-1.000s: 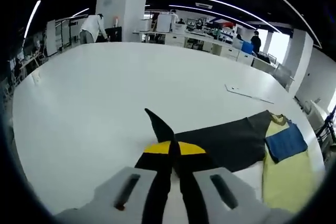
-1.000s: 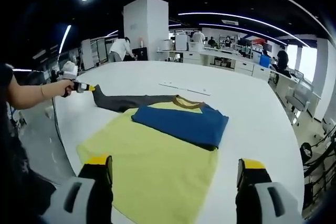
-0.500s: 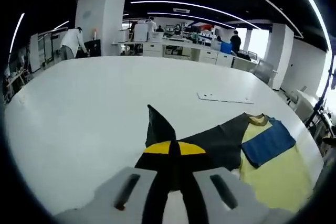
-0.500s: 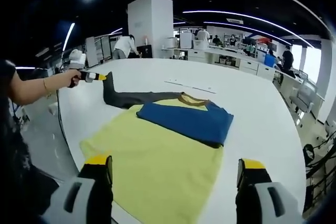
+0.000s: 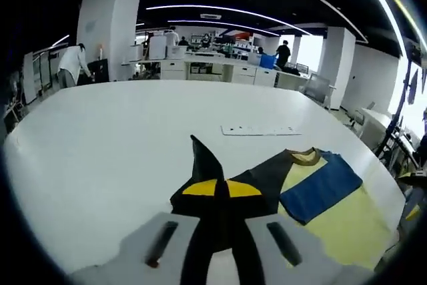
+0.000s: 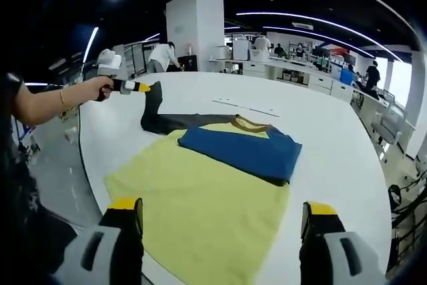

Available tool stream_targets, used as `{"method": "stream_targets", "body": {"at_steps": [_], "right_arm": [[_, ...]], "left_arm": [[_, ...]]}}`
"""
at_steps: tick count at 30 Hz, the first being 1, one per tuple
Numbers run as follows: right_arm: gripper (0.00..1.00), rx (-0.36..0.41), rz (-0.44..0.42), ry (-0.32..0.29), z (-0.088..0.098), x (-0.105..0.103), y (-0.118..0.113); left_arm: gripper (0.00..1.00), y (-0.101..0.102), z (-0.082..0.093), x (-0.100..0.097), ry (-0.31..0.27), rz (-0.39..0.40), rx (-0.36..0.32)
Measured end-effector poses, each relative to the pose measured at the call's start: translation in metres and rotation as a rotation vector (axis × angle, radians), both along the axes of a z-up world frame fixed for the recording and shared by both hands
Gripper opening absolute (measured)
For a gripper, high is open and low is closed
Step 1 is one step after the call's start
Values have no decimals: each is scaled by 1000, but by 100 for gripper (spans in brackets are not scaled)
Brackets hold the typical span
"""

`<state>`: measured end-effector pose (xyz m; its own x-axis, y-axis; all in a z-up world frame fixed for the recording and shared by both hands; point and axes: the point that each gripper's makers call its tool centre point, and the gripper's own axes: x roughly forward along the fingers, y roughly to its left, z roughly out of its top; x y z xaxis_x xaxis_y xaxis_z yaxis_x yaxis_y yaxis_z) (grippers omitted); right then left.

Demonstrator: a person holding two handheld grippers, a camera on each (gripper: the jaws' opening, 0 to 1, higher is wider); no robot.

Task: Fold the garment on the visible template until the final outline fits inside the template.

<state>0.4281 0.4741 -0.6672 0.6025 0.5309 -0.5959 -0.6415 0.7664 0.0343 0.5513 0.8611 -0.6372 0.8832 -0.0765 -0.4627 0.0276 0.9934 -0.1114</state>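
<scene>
Your left gripper (image 5: 215, 195) is clamped on the dark sleeve (image 6: 155, 108), lifting it off the bench (image 5: 107, 138); your right gripper (image 6: 223, 217) hangs open over the yellow garment (image 6: 200, 208).

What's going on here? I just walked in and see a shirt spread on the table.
A person is folding a yellow shirt on a white table, with tongs in each hand. The left tongs are shut on the dark sleeve, lifted off the table beside the shirt body. The blue sleeve already lies folded across the chest. The right tongs hang open above the near hem, holding nothing.
</scene>
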Motion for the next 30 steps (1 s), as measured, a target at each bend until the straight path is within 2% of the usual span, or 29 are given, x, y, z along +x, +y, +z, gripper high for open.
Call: {"method": "stream_targets", "body": {"at_steps": [17,30], "right_arm": [[99,6,20,15,-3,-6,11],[99,7,27,6,1,-3,15]], "left_arm": [[0,-57,11,23,-29,-99,-10],[0,-116,11,38,-35,-200,-46]]}}
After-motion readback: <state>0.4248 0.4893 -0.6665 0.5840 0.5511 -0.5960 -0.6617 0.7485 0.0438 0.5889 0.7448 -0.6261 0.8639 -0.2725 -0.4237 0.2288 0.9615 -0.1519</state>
